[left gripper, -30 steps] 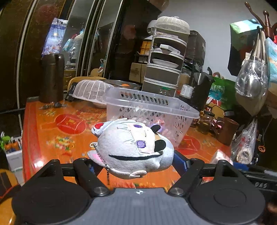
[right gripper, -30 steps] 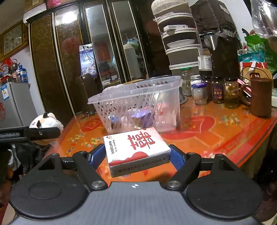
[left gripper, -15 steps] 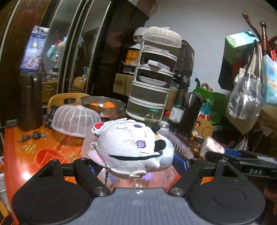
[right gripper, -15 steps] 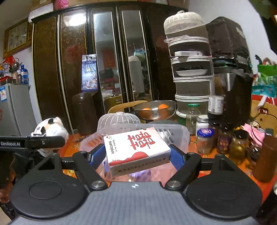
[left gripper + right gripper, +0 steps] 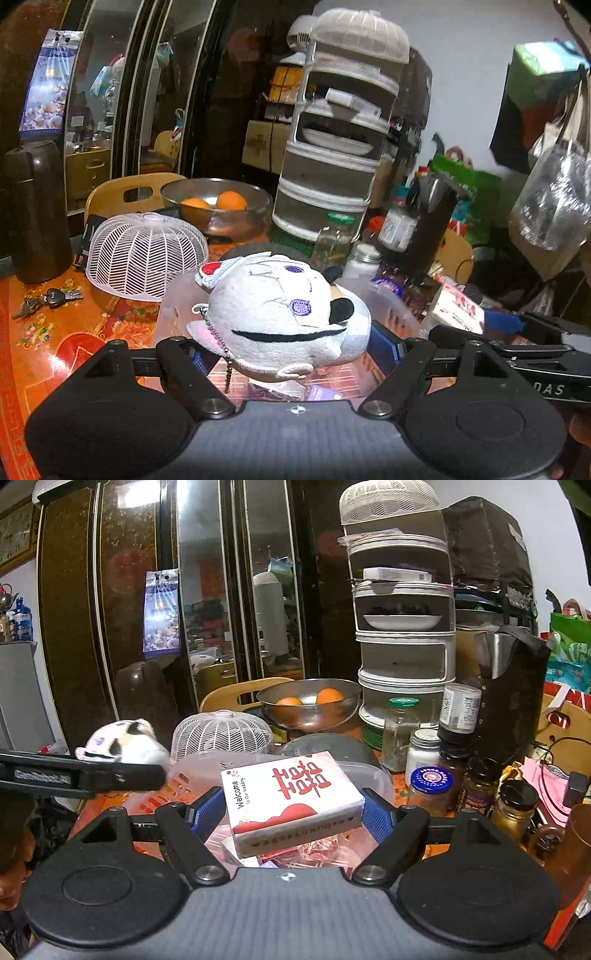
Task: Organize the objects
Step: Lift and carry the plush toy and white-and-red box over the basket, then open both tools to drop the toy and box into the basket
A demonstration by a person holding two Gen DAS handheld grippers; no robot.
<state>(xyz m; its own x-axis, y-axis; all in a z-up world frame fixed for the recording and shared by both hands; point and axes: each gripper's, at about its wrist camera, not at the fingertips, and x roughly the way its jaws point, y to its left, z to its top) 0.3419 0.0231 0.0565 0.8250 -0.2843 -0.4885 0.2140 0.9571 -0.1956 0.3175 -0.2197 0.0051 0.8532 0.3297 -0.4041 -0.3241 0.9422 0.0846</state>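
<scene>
My left gripper point(image 5: 291, 350) is shut on a grey-white plush head point(image 5: 280, 314) with a bead chain, held above the clear plastic basket point(image 5: 384, 302). My right gripper point(image 5: 293, 806) is shut on a white and red tissue pack point(image 5: 291, 797) printed "Welcome", also held above the basket point(image 5: 207, 771). The basket holds several small packets point(image 5: 314, 849). The plush point(image 5: 122, 742) and the left gripper's body show at the left of the right wrist view. The tissue pack point(image 5: 458, 310) shows at the right of the left wrist view.
A white mesh food cover point(image 5: 144, 254), a metal bowl with two oranges point(image 5: 218, 206), a dark flask point(image 5: 37, 210) and keys point(image 5: 48, 299) lie on the orange table. A tiered food cabinet point(image 5: 402, 627), several jars point(image 5: 428, 775) and a kettle point(image 5: 509, 686) stand at the right.
Both grippers have risen and moved forward with their loads. They now hang over the basket, which has dropped to the bottom of both views.
</scene>
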